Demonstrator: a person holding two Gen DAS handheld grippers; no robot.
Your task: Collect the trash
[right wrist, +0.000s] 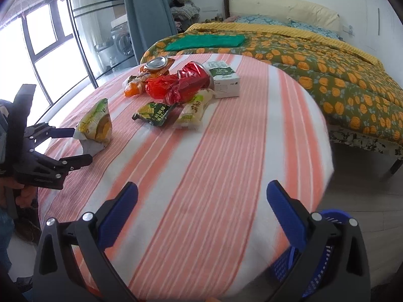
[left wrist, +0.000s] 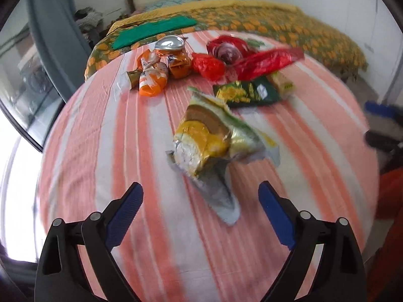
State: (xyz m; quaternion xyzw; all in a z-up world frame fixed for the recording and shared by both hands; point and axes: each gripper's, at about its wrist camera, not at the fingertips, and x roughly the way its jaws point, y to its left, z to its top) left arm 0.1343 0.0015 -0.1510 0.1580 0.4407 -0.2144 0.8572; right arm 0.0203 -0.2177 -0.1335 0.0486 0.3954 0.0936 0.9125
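Note:
Trash lies on a round table with an orange-striped cloth (left wrist: pixel 126 151) (right wrist: pixel 214 163). A crumpled yellow-green snack bag (left wrist: pixel 211 138) (right wrist: pixel 97 125) lies nearest my left gripper (left wrist: pixel 200 196), which is open and empty, its fingers either side of the bag's near end. The left gripper also shows in the right wrist view (right wrist: pixel 80 146). Farther back lie a dark green packet (left wrist: pixel 248 93) (right wrist: pixel 155 113), red wrappers (left wrist: pixel 209 65) (right wrist: pixel 171 85), an orange wrapper (left wrist: pixel 151 80), a can (left wrist: pixel 171 44) (right wrist: pixel 156 64), a pale packet (right wrist: pixel 192 112) and a white carton (right wrist: pixel 224 79). My right gripper (right wrist: pixel 201 198) is open and empty above the table's near edge.
A blue basket (right wrist: pixel 320 251) stands on the floor below the table's right edge. A bed with an orange-flowered cover (right wrist: pixel 314 63) and a green cloth (right wrist: pixel 206 41) stands behind the table. Windows and a grey curtain (right wrist: pixel 146 12) are at the left.

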